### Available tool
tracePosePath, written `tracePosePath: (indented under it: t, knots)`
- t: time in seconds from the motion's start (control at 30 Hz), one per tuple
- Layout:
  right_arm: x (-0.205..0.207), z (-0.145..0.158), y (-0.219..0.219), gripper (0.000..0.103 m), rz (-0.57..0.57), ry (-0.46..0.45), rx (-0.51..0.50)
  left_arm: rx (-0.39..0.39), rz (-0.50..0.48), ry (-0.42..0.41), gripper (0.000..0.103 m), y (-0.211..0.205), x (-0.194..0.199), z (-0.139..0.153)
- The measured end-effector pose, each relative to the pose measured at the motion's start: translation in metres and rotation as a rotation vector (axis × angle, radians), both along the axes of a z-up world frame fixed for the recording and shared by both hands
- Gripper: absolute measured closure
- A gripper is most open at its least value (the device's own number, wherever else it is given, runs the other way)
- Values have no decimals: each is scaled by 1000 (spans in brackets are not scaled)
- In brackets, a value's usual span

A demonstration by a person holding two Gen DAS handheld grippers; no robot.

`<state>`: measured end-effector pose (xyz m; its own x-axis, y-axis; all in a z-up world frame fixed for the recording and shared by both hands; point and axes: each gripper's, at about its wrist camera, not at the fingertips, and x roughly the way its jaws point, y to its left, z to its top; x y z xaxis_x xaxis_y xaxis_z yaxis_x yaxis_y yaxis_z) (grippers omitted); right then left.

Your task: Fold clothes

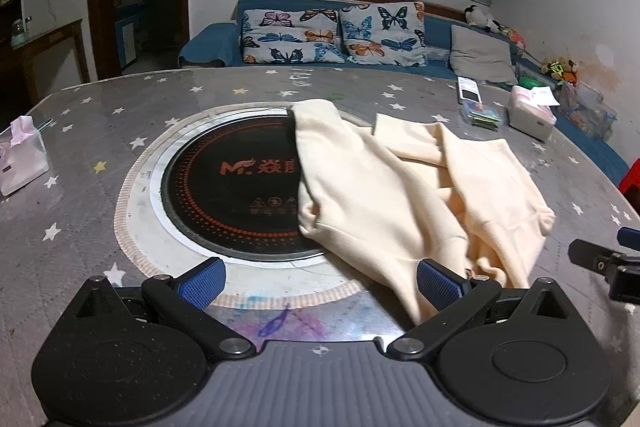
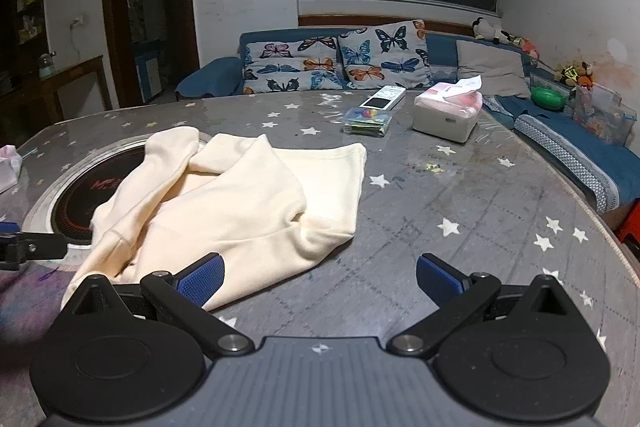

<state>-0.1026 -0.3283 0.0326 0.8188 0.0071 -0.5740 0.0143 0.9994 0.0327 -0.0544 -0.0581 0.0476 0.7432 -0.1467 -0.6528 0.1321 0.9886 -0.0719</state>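
Left claw (image 1: 320, 285) wide apart, empty; right claw (image 2: 320, 281) likewise.

Cooktop (image 1: 240, 187) lettering partly under garment (image 1: 400, 195)

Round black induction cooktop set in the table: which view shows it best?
The left wrist view. There the round black induction cooktop shows most of its disc, with the red logo and dotted ring readable; only its right side lies under the cream fabric garment. The right wrist view catches just a sliver of it at the left, beside the garment.

Cream garment (image 2: 224, 203), loosely crumpled, lying on table, partly overlapping round cooktop
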Motion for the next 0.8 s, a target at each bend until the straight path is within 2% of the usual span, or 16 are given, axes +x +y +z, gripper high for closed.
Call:
tracePosePath:
  t: [0.8]
  knots:
    - [-23, -6, 13, 0, 44, 20, 39, 26, -5, 24, 0, -14, -17, 1]
